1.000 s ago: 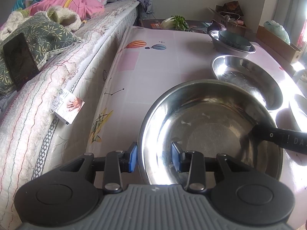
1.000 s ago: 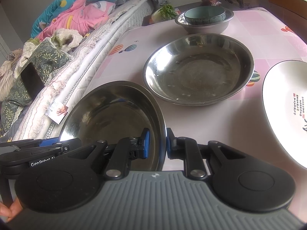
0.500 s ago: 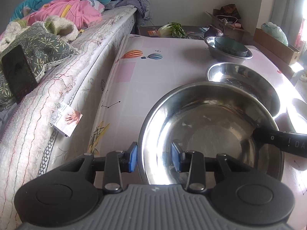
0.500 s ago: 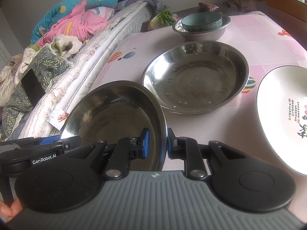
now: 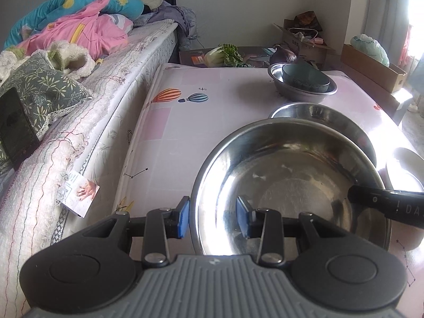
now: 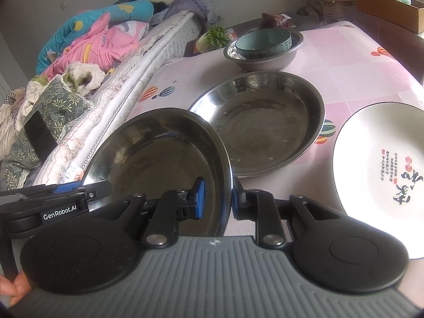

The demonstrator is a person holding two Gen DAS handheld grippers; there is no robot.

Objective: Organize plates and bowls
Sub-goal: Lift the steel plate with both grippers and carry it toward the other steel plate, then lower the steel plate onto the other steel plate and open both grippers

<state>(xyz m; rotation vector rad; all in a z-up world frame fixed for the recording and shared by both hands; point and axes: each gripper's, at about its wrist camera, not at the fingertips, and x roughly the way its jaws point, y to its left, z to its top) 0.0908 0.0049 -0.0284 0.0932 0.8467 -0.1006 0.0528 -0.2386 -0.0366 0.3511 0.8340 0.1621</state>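
A large steel basin (image 5: 288, 180) (image 6: 159, 153) is held off the table between both grippers. My left gripper (image 5: 213, 217) straddles its near-left rim with a gap at the pads. My right gripper (image 6: 217, 198) is shut on its right rim. The basin's far edge overlaps a second steel basin (image 6: 262, 122) (image 5: 326, 116) lying on the pink table (image 5: 212, 106). Behind it a teal bowl (image 6: 262, 43) sits inside a small steel bowl (image 6: 265, 58). A white plate with calligraphy (image 6: 381, 175) lies to the right.
A bed with quilts and clothes (image 5: 66, 61) runs along the table's left side, with a black phone (image 5: 16, 127) on it. Vegetables (image 5: 225, 55) and cardboard boxes (image 5: 371, 66) stand beyond the far edge.
Both grippers and the held basin have risen and moved toward the second basin; its far rim now overlaps that basin's near edge.
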